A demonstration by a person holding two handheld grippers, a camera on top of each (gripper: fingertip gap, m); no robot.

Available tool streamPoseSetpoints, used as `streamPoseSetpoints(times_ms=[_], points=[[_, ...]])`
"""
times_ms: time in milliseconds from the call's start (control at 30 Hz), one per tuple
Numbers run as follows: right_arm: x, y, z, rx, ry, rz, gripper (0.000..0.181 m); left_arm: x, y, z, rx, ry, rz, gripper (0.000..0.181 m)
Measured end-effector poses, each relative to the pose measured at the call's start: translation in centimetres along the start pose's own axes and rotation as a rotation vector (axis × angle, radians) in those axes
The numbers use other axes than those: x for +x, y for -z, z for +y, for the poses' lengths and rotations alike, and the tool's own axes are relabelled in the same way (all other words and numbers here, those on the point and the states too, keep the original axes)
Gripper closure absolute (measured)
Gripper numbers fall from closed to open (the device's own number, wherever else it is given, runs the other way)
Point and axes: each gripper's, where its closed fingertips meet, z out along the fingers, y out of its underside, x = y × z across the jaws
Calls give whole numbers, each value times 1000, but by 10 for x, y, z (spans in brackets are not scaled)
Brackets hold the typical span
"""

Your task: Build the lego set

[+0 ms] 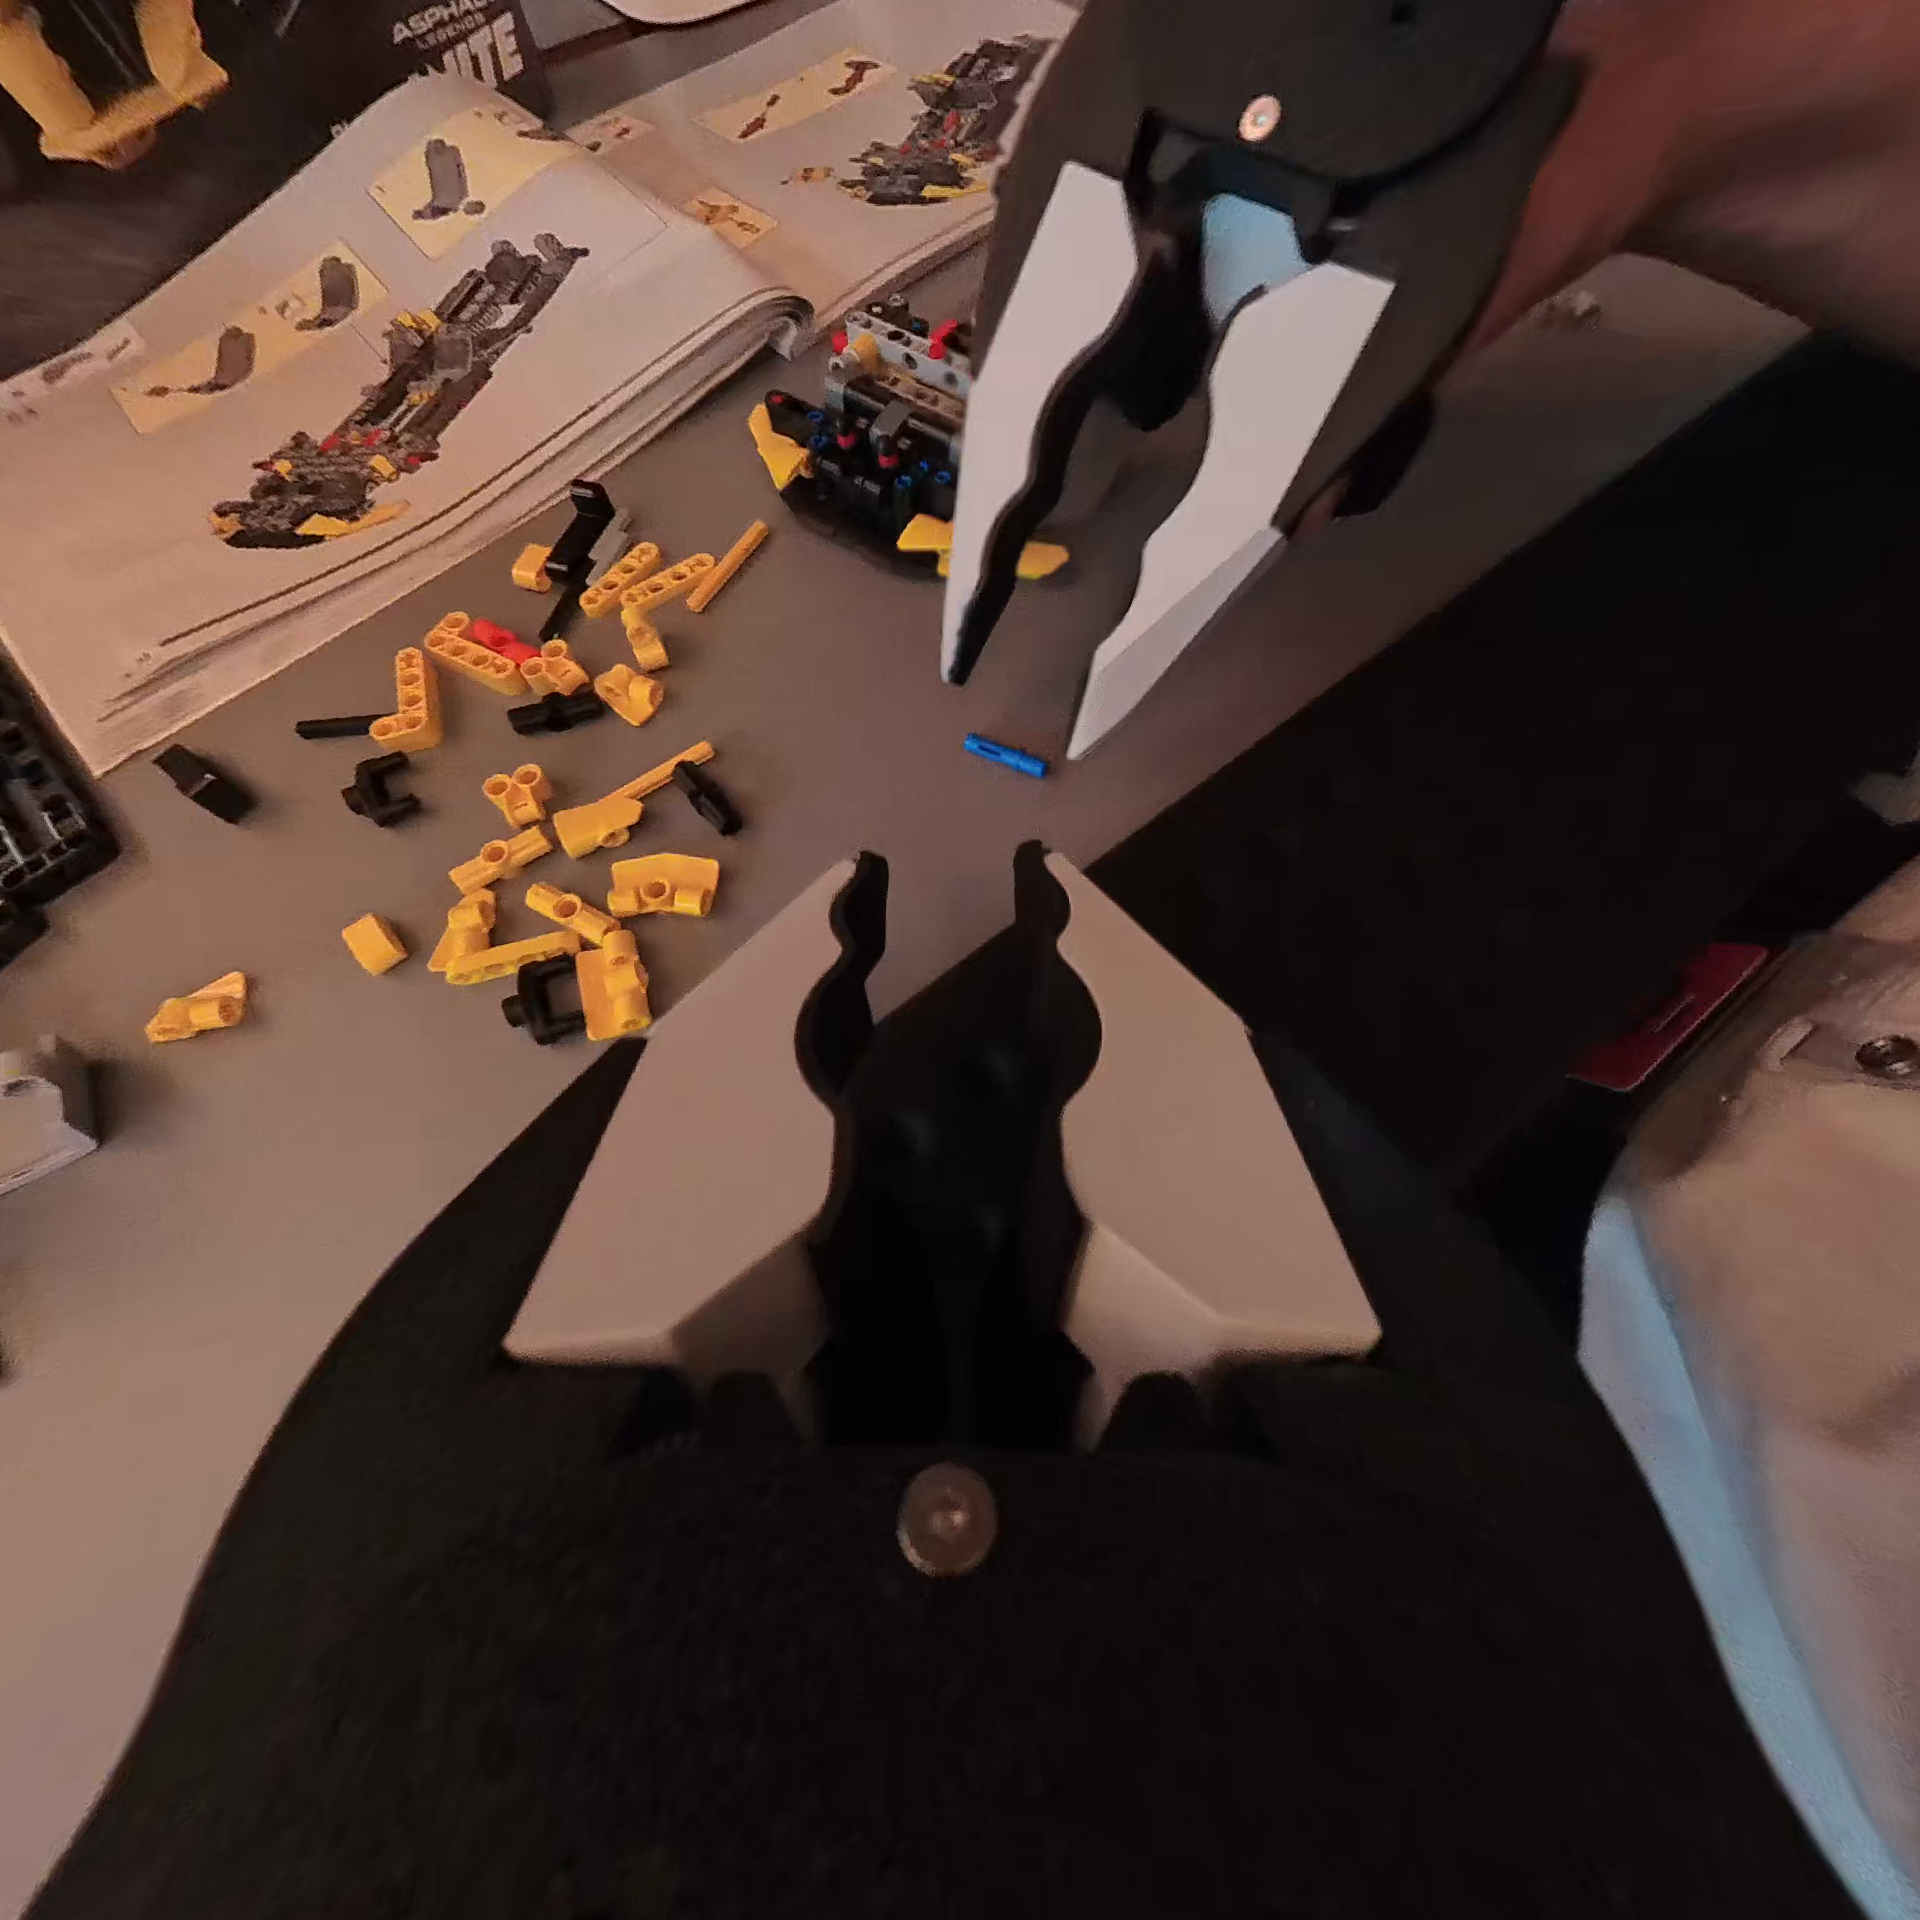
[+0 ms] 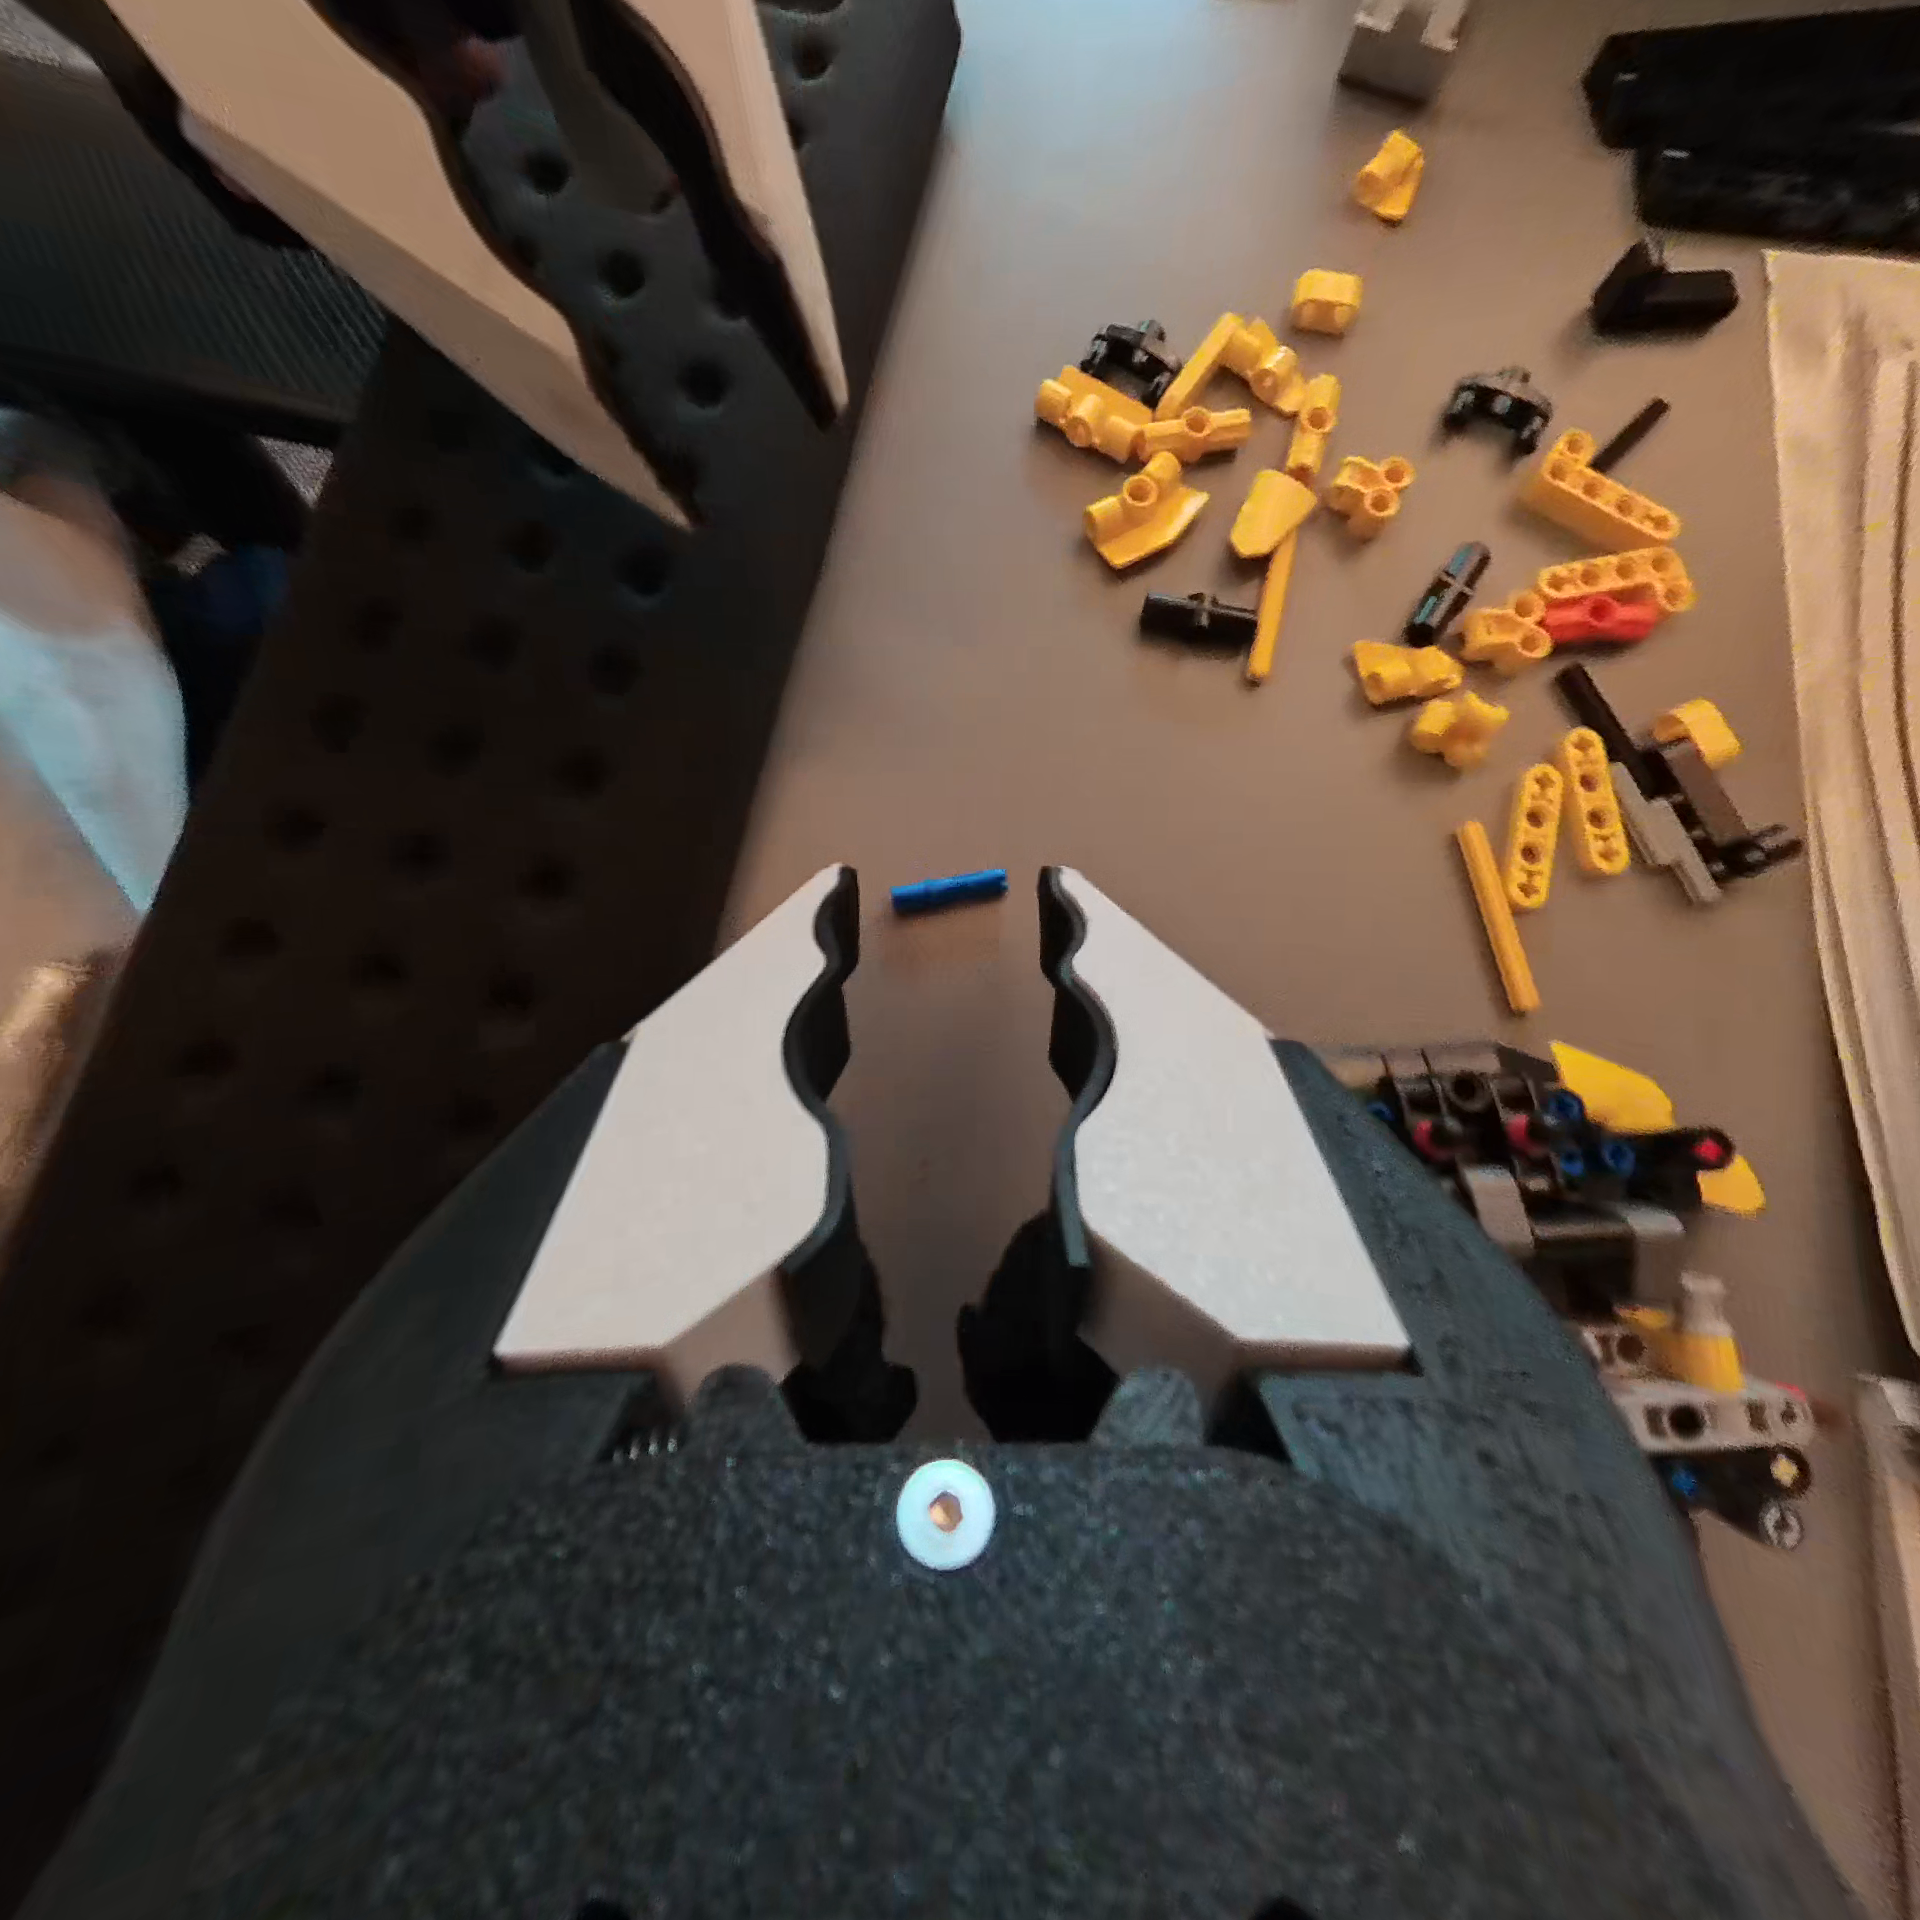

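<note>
A small blue plastic connector pin (image 2: pixel 948 891) lies loose on the grey tabletop (image 2: pixel 1039 727), just ahead of the right gripper (image 2: pixel 948 883), whose jaws stand released and empty. The left gripper (image 1: pixel 948 857) is likewise spread, holding nothing. The black-and-yellow part-built model (image 1: pixel 883 436) looks far from finished; many scattered yellow and black loose pieces (image 1: pixel 540 790) remain beside the open instruction booklet (image 1: pixel 312 364). The right gripper hides part of the model.

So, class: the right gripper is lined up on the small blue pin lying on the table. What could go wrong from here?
1. The blue pin is round and lies loose between the open jaws of the right gripper; it might roll or get nudged away.
2. The left gripper hangs close by, also open, so the two could bump.
</note>
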Motion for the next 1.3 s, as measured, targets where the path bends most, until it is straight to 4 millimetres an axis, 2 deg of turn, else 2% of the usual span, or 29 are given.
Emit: streamPoseSetpoints(times_ms=[133,233,333,467,533,633,733,933,1100,1200,1300], points=[[-1,-11,5,-58,65,15,155,9,3,3,25,-80,21,158],[-1,-12,5,-50,20,-12,157,10,2,2,25,-180,1,158],[-2,-12,1,-34,-39,-35,158,3,-2,-5,23,-351,-95,158],[-4,7,-33,138,-210,-88,158,-8,-12,-19,-19,-733,-298,151],[-6,20,-51,234,-304,-121,159,-6,-19,-27,-18,-907,-361,150],[-7,30,-59,274,-349,-91,158,1,-27,-39,23,-995,-409,154],[-6,36,-53,273,-373,-39,158,-1,-29,-50,54,-998,-467,174],[-12,51,-49,357,-421,-48,158,11,-31,-62,157,-989,-469,178],[-17,91,-58,627,-506,-254,148,30,-16,-95,448,-739,-342,179],[-22,105,-55,724,-584,-397,150,42,-7,-113,582,-631,-241,179],[-25,115,-52,792,-643,-490,152,52,-11,-120,620,-571,-147,179]])
